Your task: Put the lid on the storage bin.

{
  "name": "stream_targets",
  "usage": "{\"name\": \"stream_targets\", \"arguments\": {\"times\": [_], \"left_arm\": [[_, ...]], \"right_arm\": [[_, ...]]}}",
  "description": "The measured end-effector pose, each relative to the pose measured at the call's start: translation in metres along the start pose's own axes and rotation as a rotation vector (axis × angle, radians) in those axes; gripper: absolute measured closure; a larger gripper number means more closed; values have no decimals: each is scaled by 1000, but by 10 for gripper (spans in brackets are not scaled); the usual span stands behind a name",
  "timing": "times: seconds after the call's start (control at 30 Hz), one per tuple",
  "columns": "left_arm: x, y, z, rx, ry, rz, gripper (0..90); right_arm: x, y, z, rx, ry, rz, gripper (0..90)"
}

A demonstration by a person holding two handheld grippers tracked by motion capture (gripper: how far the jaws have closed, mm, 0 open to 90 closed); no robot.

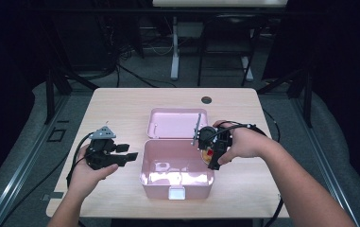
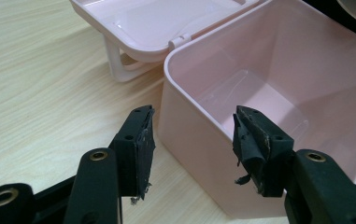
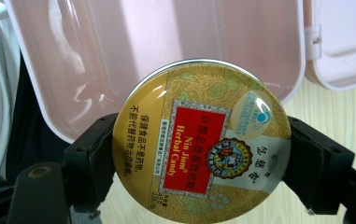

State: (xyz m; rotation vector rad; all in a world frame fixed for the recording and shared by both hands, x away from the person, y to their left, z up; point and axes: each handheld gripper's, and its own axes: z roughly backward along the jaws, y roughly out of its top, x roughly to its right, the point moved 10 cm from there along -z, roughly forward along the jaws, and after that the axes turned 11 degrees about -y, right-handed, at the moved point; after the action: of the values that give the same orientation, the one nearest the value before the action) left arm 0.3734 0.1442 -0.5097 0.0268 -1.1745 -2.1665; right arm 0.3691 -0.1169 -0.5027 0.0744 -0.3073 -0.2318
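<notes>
One candy tin (image 3: 201, 140) being carried over the open pink box (image 1: 177, 172), clamped in the right hand-held gripper (image 1: 210, 149); left hand-held gripper (image 2: 192, 140) waiting, jaws apart. Next, probably: lowering inside, releasing.

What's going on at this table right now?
A person at a wooden table works with a gripper in each hand. The right gripper is clamped on a round gold candy tin and holds it over the right edge of an open pink box, whose lid lies flipped back behind it. The box looks empty inside. The left gripper is open with nothing held, its jaws standing either side of the box's near corner without gripping it. The tin looks about to go into the box.
</notes>
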Motion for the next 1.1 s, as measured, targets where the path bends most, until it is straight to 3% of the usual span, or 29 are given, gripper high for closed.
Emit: {"name": "stream_targets", "arguments": {"times": [0.57,1.1], "left_arm": [[0,0,0,2,0,-4,483],[0,0,0,2,-1,-5,484]], "right_arm": [[-10,19,-7,6,16,47,196],[-18,24,-19,-6,22,76,196]]}}
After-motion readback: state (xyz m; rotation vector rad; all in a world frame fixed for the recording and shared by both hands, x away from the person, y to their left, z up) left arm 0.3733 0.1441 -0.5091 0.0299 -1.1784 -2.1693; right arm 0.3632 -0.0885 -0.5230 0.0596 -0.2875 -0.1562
